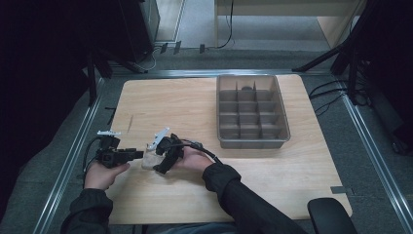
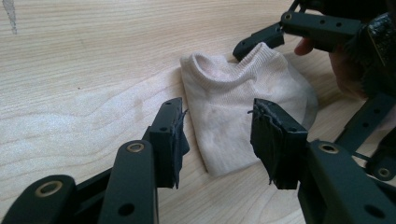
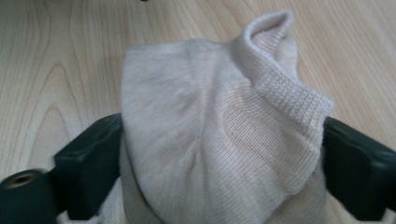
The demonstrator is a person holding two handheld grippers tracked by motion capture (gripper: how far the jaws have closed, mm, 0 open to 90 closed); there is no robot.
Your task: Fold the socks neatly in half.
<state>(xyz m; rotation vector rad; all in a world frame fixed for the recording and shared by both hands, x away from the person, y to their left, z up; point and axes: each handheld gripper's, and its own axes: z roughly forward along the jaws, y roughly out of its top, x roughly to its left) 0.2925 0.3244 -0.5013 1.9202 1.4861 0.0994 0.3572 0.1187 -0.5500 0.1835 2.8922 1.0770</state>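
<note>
A beige ankle sock (image 1: 150, 160) lies on the wooden table (image 1: 292, 185) near its front left. In the left gripper view the sock (image 2: 233, 102) lies flat with its cuff raised. My left gripper (image 1: 139, 154) points at it from the left. The left gripper (image 2: 219, 135) is open, and the sock's near end lies just ahead between the jaws, untouched. My right gripper (image 1: 163, 165) comes down over the sock from the right. In the right gripper view the sock (image 3: 210, 93) spans the wide gap of the right gripper (image 3: 224, 158), its edges against both jaws. One right finger (image 2: 303, 23) sits behind the cuff.
A grey divided tray (image 1: 253, 142) stands at the table's back right, with a small dark item (image 1: 247, 88) in a far compartment. A metal rail (image 1: 73, 156) runs along the table's left side. A black chair part (image 1: 331, 217) pokes in at the bottom right.
</note>
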